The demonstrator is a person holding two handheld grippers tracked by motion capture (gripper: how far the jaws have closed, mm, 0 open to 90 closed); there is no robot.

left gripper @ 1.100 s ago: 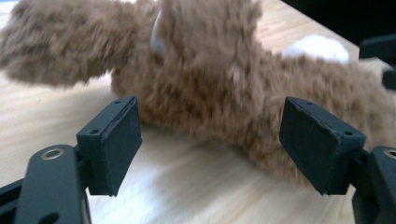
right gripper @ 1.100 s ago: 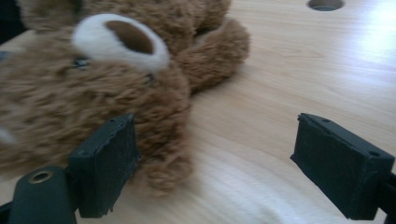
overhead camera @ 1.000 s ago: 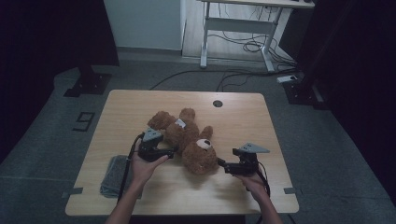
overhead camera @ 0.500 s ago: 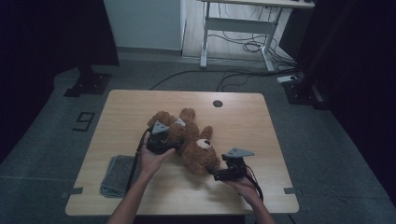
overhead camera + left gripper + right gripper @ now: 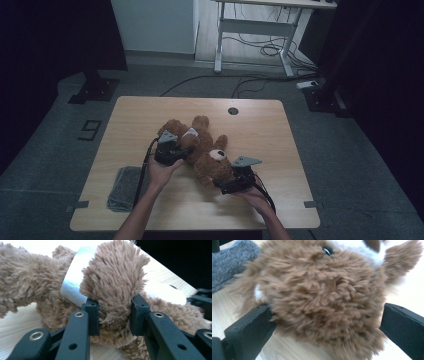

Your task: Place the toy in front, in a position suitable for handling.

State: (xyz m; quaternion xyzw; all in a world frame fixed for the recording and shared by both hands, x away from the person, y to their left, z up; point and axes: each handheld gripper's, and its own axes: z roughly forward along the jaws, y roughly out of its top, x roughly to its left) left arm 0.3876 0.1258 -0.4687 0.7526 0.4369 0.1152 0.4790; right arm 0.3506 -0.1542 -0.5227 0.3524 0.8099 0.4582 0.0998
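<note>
While left tongs (image 5: 113, 312) pinch — teddy bear (image 5: 202, 150) lies.

Shaggy plush teddy bear (image 5: 202, 150), matt wooden table (image 5: 270, 130), grey woolly cloth (image 5: 122, 187).

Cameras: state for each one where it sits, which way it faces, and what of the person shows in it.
High view: above the person's side, looking forward and down on the table; both forearms, left gripper, right gripper.
Left gripper view: rides that gripper, looking along its jaws clamped on the teddy bear's arm.
Right gripper view: looks along its jaws flanking the bear's head.
Shared: the teddy bear.
</note>
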